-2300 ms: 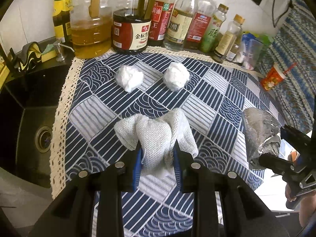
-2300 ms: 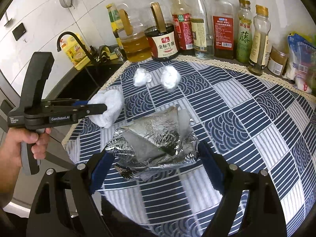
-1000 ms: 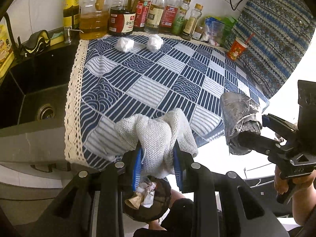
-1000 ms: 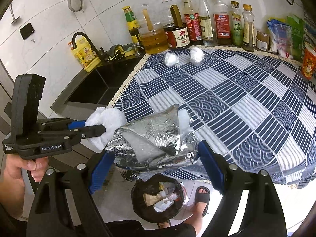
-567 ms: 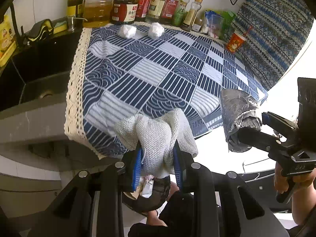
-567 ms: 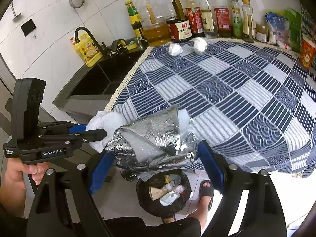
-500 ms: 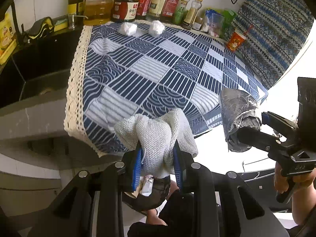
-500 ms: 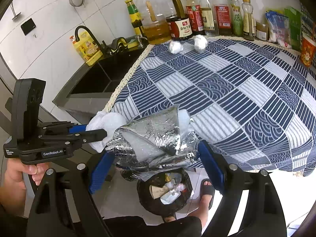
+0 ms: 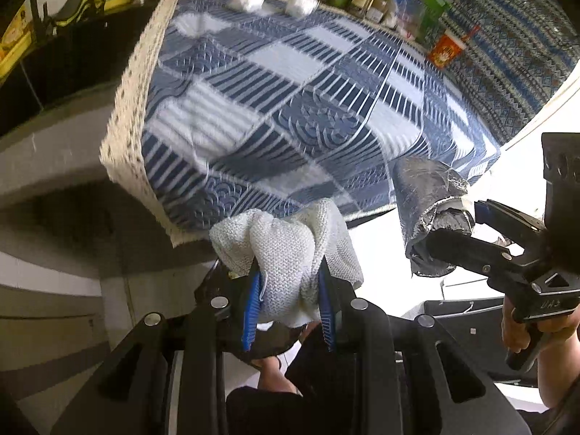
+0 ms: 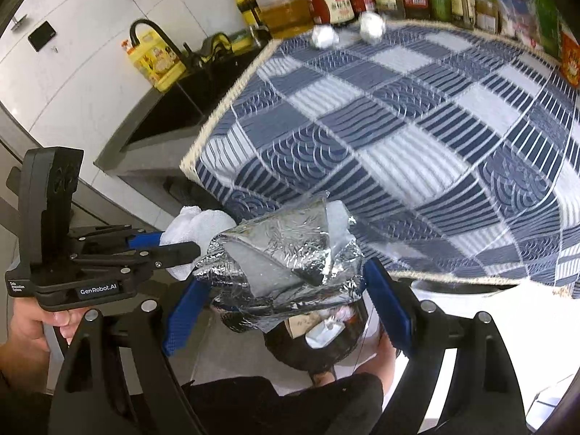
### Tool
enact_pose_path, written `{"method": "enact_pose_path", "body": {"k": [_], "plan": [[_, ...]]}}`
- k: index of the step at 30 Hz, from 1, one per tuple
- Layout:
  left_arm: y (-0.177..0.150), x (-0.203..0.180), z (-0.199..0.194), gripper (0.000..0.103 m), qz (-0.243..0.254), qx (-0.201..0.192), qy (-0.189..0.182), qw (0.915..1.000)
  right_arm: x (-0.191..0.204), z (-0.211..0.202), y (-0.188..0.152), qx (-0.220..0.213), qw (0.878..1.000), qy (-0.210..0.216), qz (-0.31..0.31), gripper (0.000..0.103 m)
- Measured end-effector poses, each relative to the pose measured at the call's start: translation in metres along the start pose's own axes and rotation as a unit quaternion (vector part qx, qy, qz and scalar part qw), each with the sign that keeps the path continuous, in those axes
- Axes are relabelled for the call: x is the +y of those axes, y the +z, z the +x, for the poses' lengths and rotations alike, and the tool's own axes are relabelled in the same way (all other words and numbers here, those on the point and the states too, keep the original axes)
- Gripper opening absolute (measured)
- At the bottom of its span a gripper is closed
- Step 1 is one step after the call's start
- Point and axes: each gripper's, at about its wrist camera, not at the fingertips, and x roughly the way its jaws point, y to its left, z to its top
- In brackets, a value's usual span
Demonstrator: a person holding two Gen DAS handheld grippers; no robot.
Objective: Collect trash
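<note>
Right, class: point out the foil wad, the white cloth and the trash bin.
foil wad (image 10: 286, 253), right wrist view, crinkled top face.
white cloth (image 9: 286, 253), left wrist view, knitted middle fold.
trash bin (image 10: 348, 344), right wrist view, dark rim at right.

left gripper (image 9: 290, 301): jaws clamping white knitted cloth (image 9: 290, 253) | right gripper (image 9: 449, 232): gripping crumpled foil wrapper (image 9: 424, 195) | tabletop (image 9: 308, 108): two white paper wads (image 9: 250, 0) sitting at far edge

The wad (image 9: 290, 253) is white paper with a rough, woven-looking surface. The foil bundle (image 10: 286, 253) is crinkled shiny metal foil. The tablecloth (image 10: 398, 127) is matt printed cloth with a lace edge.
</note>
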Motion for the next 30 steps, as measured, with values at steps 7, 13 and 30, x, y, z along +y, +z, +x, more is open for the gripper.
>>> {"method": "enact_pose_path", "body": {"k": [7, 13, 30], "plan": [[-0.017, 0.014, 0.035, 0.026, -0.019, 0.043, 0.002, 0.9989, -0.010, 0.034, -0.017, 0.052, 0.999, 0.005, 0.008, 0.083], [-0.030, 0.028, 0.066, 0.026, -0.038, 0.075, 0.005, 0.9964, -0.019, 0.060, -0.033, 0.090, 0.996, 0.011, 0.014, 0.083], [-0.050, 0.052, 0.124, 0.026, -0.077, 0.137, 0.006, 0.9875, -0.029, 0.123, -0.072, 0.171, 0.984, 0.030, 0.027, 0.083]]}}
